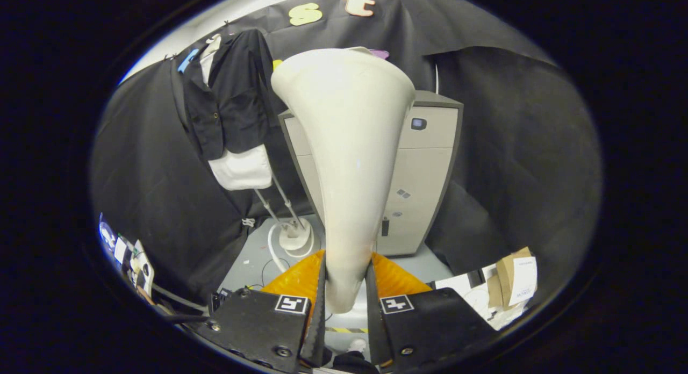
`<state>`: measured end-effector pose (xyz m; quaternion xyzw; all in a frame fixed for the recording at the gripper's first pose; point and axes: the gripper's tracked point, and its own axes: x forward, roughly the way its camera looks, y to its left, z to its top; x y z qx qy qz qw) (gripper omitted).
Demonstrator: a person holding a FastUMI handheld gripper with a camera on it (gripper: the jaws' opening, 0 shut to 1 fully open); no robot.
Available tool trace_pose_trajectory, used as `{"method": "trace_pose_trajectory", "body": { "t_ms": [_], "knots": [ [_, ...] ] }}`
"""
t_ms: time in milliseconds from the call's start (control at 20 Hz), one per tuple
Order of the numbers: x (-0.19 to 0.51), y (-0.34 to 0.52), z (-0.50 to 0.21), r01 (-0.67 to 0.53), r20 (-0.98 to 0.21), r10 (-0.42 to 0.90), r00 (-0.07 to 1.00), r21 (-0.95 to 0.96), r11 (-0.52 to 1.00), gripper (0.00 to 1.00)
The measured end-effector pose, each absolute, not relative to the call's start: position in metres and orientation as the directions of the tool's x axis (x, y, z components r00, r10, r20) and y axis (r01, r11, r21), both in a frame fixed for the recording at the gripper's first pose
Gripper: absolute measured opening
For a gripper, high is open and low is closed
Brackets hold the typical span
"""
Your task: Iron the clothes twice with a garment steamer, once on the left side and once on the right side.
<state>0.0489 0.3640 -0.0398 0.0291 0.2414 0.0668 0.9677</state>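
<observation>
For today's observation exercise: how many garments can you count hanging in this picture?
2: a black jacket hanging on the stand, beyond the steamer head that the gripper clamps, and a white garment showing beneath it. More may be hidden behind the head.

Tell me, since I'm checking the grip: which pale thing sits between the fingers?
The cream funnel-shaped steamer head, clamped by the gripper; the white cloth hangs beyond.
</observation>
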Motion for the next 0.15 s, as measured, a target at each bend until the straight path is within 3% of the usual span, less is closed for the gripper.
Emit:
{"method": "trace_pose_trajectory", "body": {
  "t_ms": [150],
  "knots": [
    [0.038,0.3541,-0.0479,-0.091,-0.465,0.133,0.875,0.112,0.989,0.36]
  ]
}}
